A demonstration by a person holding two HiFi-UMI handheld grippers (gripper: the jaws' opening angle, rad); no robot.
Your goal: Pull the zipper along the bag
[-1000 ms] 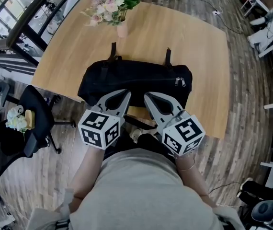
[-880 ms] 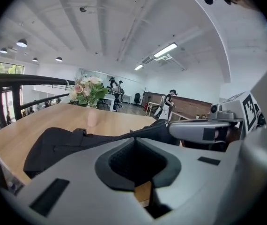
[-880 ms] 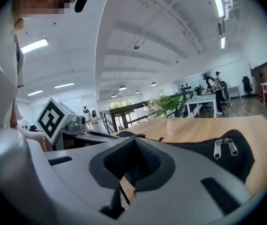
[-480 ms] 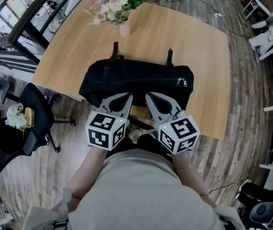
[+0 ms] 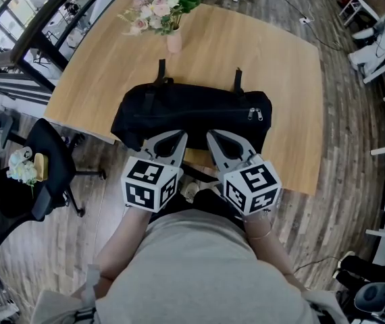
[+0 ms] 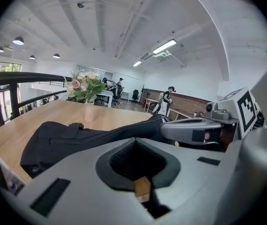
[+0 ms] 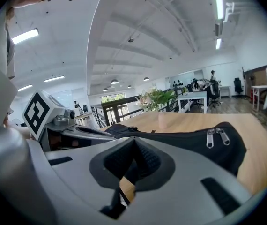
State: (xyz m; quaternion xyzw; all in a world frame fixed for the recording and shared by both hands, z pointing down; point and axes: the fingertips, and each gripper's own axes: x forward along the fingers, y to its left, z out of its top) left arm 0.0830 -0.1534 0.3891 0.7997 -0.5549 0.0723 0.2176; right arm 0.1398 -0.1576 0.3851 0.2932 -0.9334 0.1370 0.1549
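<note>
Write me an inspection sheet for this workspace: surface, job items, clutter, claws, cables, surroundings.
Surface: light wooden table.
Job's things: black bag lies lengthwise across the table; its two zipper pulls sit together near its right end, untouched.
Clutter: vase of flowers at the table's far edge, apart from the bag.
Grippers: left claw and right claw are both shut and empty, side by side at the bag's near edge.
Cables: one cable lies on the floor beyond the table.
Surroundings: wood-plank floor; black office chair left of the table; white furniture at the right.
</note>
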